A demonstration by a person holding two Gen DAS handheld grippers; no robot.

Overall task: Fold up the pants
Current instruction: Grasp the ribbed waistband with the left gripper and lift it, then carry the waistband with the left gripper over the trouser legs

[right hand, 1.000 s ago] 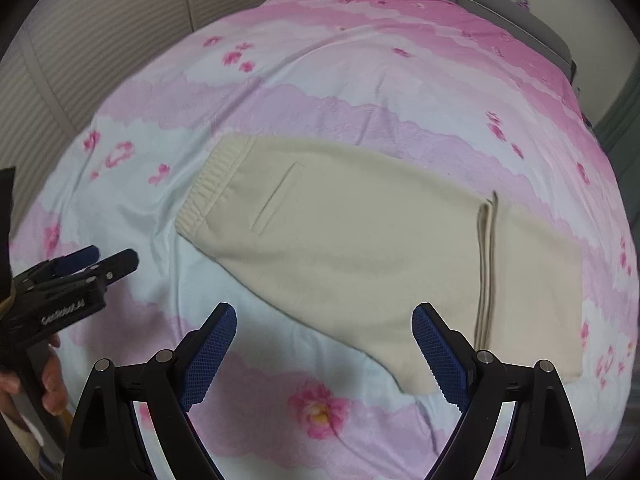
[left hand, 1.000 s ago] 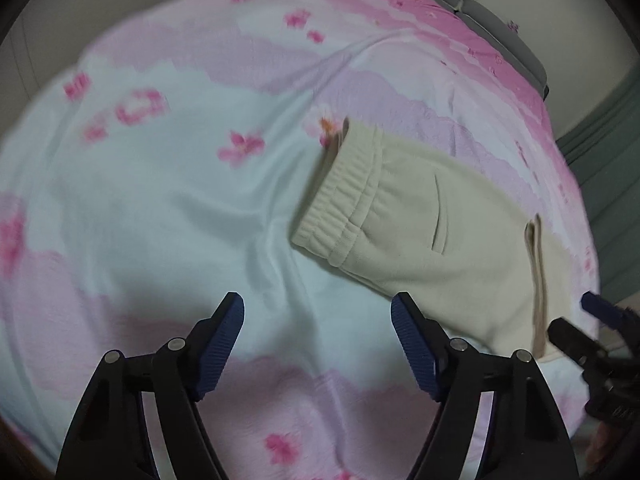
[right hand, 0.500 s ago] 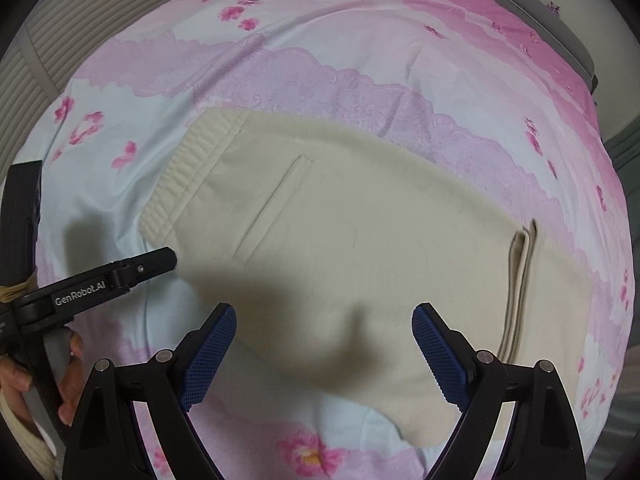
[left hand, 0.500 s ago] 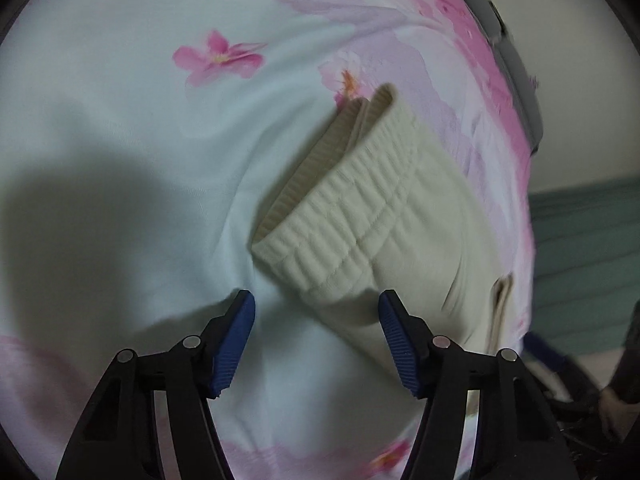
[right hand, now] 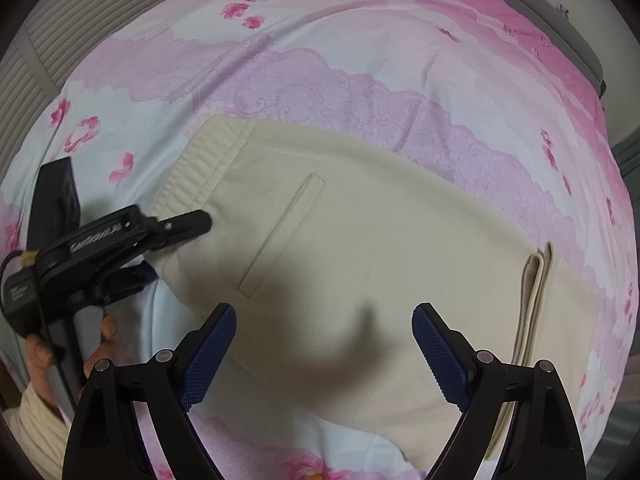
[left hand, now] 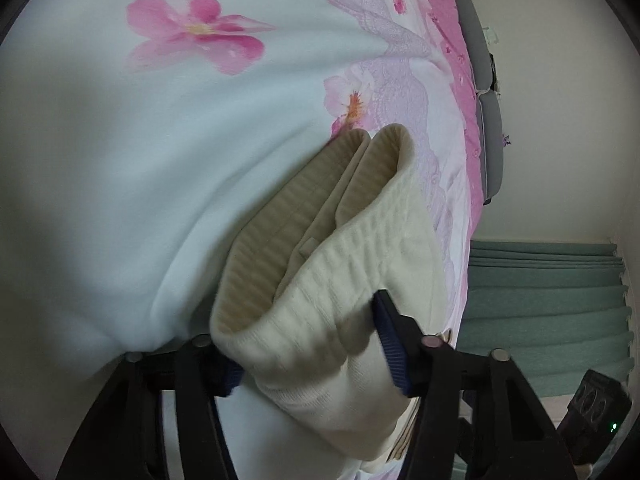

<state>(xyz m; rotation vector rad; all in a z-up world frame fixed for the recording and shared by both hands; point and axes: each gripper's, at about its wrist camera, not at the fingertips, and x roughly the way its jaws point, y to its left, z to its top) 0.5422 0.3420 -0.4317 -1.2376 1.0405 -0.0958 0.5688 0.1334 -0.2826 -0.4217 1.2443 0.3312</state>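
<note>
Grippers: 2. L gripper (left hand: pixel 308 344): jaws closing, waistband corner betw. them, pads touching it. R gripper (right hand: pixel 324 312): jaws wide, nothing betw. them.
Pants (right hand: pixel 360 240): 1 pr, cream, ahead of R jaws.
Slit pocket (right hand: pixel 280 236): 1, just ahead of R jaws, twd left pad.
Hand (right hand: pixel 100 340): 1 seen, left of R jaws.
Bedspread (right hand: pixel 320 80): 1, under everything.
Big pink blossoms: 2 ahead of L jaws, approx. (left hand: pixel 196 32) & (left hand: pixel 352 100); small ones too many and blurred to count.
Teal pleated curtain (left hand: pixel 540 300): 1, right of L jaws.

Dim soft indoor light; fisheye edges bent, dark vignette; soft shadows on bedspread (right hand: pixel 360 92).
</note>
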